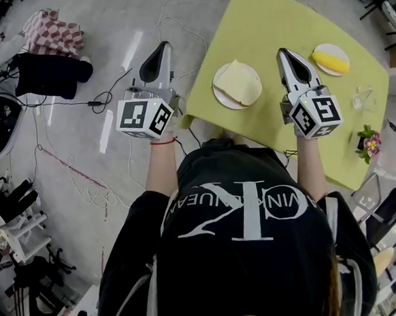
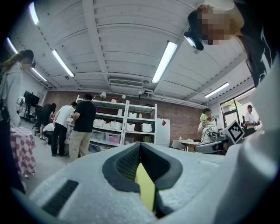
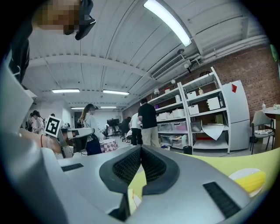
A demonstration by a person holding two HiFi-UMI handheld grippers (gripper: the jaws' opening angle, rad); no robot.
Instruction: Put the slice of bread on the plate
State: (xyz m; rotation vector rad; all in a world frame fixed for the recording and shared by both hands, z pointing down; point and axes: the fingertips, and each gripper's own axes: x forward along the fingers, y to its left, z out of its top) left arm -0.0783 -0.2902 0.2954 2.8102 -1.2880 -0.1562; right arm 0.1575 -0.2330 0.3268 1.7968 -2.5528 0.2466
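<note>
The yellow-green table point(image 1: 262, 19) carries a white plate point(image 1: 222, 99). The left gripper point(image 1: 164, 46) is off the table's edge and the right gripper point(image 1: 284, 50) beside the plate, both with jaws pressed together and empty. The bread slice point(image 1: 238, 82) lies flat on the plate, its long axis diagonal in the head view.
</note>
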